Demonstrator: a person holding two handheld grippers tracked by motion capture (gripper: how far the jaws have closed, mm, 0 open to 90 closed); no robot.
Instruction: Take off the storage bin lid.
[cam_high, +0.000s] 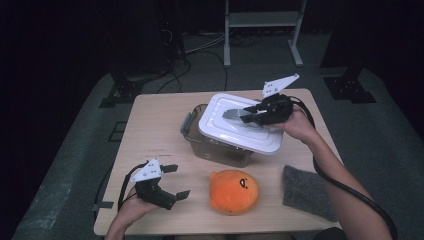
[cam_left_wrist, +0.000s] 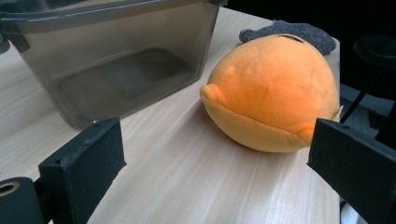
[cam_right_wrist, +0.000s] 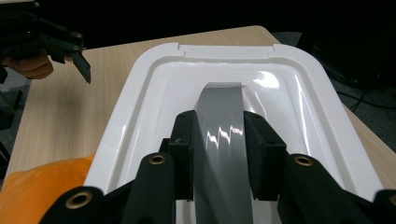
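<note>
Lid (cam_high: 235, 125): white plastic, tilted across the grey bin (cam_high: 210, 147); likely light, stiff, slick.
Hold point: grey handle (cam_right_wrist: 219, 130), raised at lid centre.
Right gripper (cam_right_wrist: 218, 140): closed on that handle.
Left gripper (cam_high: 172, 181): wide open, holding nothing, near-left of bin.
Plush (cam_high: 234, 191): orange, soft, on bench (cam_high: 155, 125) in front of bin.
Cloth (cam_high: 306, 192): grey, near-right of bin.

Table (cam_high: 160, 120) lit bright from above, room around it near black. Soft shadows under orange plush (cam_high: 234, 192) & box (cam_high: 215, 150). Strong glare on white lid (cam_right_wrist: 280, 88) & its grey handle (cam_right_wrist: 223, 130). High view a bit soft; near jaws blurry in both gripper views.
</note>
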